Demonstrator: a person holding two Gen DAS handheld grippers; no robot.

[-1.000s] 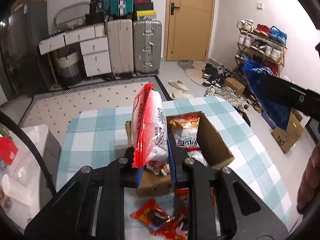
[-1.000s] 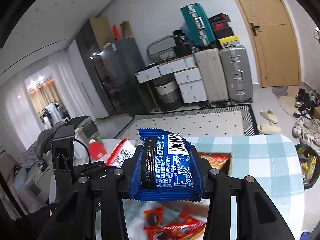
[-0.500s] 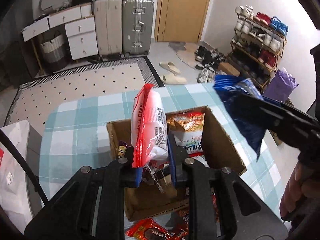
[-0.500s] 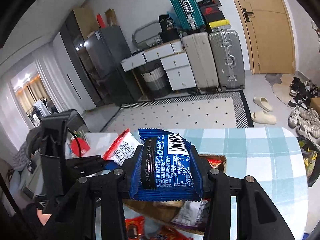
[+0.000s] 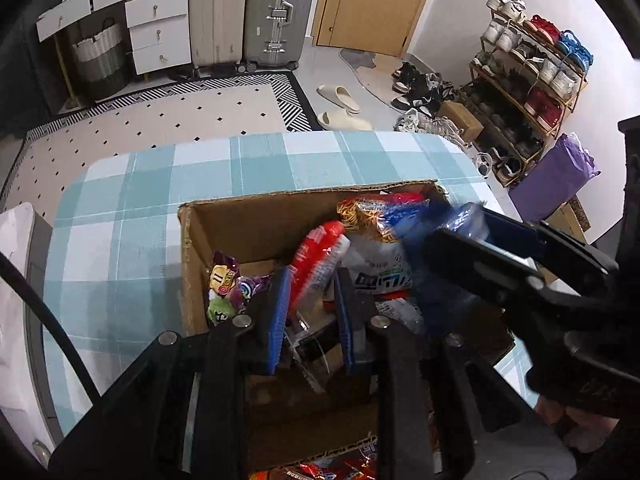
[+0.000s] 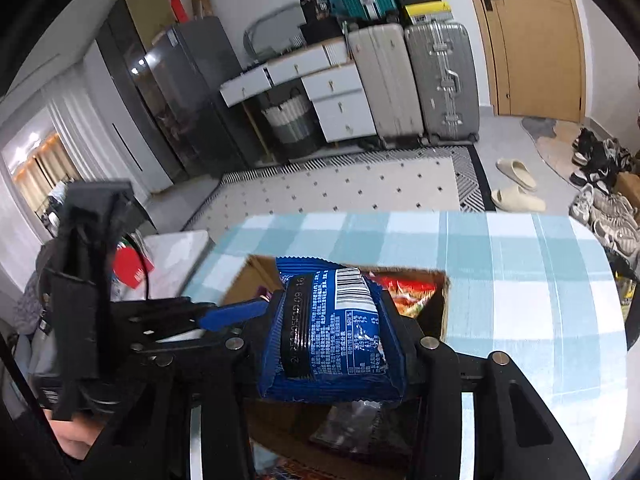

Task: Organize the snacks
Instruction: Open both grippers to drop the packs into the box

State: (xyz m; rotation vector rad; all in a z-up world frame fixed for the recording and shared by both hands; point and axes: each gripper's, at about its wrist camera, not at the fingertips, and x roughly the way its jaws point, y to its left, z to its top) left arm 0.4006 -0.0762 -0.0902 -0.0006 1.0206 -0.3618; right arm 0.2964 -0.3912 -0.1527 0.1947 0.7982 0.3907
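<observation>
Left gripper (image 5: 310, 312) has its fingers clenched on the red-and-white snack bag (image 5: 320, 256), down inside the cardboard box (image 5: 240, 216) on the worktop (image 5: 132, 208). Right gripper (image 6: 332, 344) fingers are opening around the blue packet (image 6: 332, 332), right over the box.

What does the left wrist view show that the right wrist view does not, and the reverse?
Only the left wrist view shows the red and white packet between the left tongs, a purple packet inside the box, the shoe rack and a purple bag.

Only the right wrist view shows the barcode face of the blue packet between the opening right tongs, and the dark cabinet.

Both show the cardboard box, checked tablecloth, suitcases and slippers.
</observation>
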